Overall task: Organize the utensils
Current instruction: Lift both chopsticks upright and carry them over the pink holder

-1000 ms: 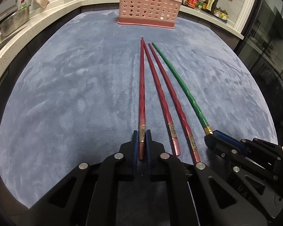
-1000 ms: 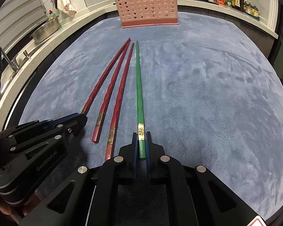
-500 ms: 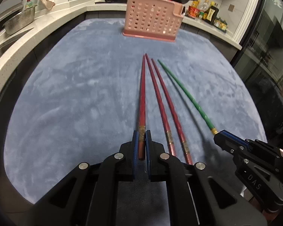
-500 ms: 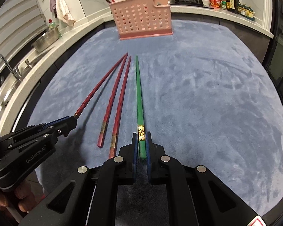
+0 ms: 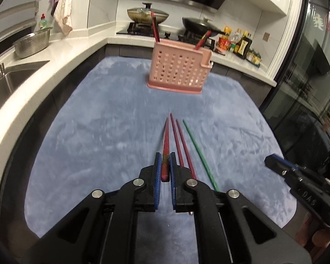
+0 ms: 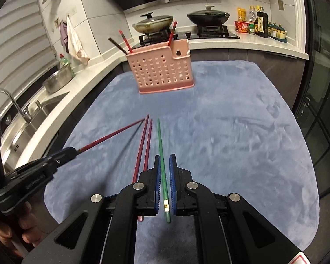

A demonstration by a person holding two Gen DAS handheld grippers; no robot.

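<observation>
**Carrying two chopsticks to the pink holder**

Keep each chopstick pointed forward and level it before reaching the holder [image 5: 179,71], which stands at the far end of the blue mat [image 5: 88,136]. Lower the tips into a compartment one at a time; avoid crossing the sticks.

The left gripper [image 5: 164,171] is clamped on a red chopstick [image 5: 166,140] near its butt end. The right gripper [image 6: 164,184] is clamped on the green chopstick [image 6: 160,145]. Two red chopsticks [image 6: 144,147] lie on the mat between them.

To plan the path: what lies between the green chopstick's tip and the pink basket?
Only bare blue cloth lies before the pink basket; both wrist views show it.
</observation>
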